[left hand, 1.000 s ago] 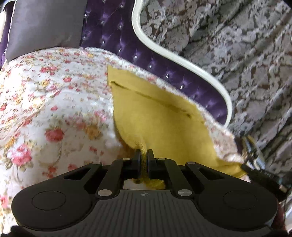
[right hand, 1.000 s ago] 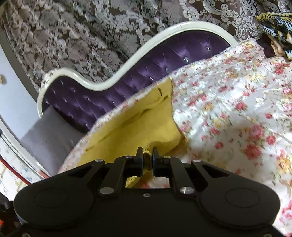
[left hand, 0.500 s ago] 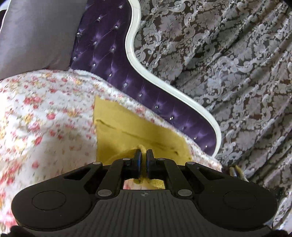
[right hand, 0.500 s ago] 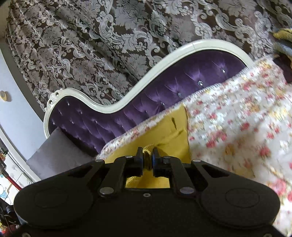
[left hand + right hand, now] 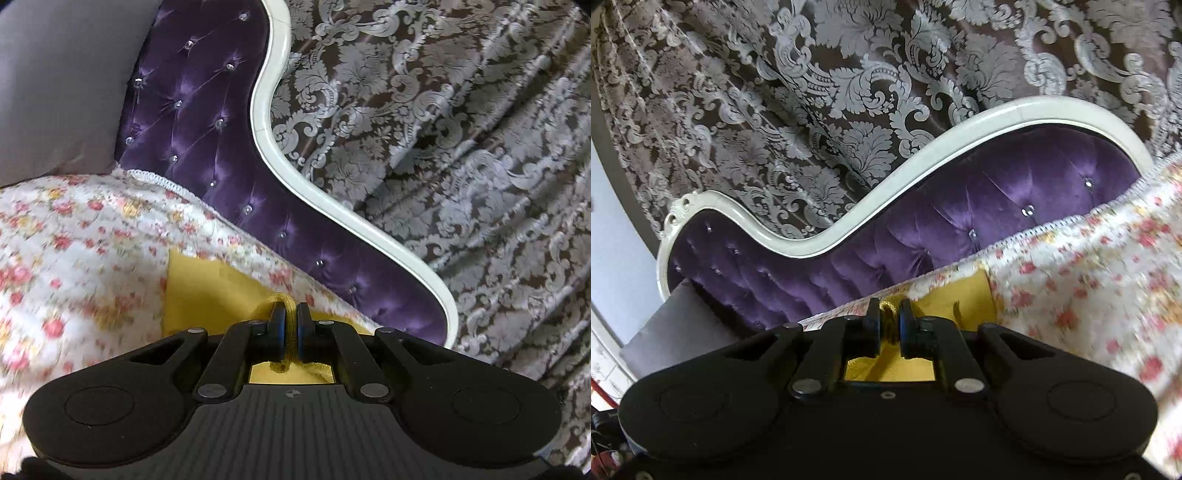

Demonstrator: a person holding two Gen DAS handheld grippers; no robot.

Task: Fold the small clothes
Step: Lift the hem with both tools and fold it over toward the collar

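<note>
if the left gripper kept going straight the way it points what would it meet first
Probably the flat part of the yellow garment it already pinches, lying on the floral bedspread just ahead of the left gripper. Beyond that comes the purple tufted headboard. Depth is unclear here.

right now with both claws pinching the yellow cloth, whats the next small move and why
Probably lower both claws to lay the held edge onto the yellow cloth near the purple sofa back. The left claw and right claw each pinch a bunched bit of it over the flowered cover, so the fold looks nearly across.
</note>
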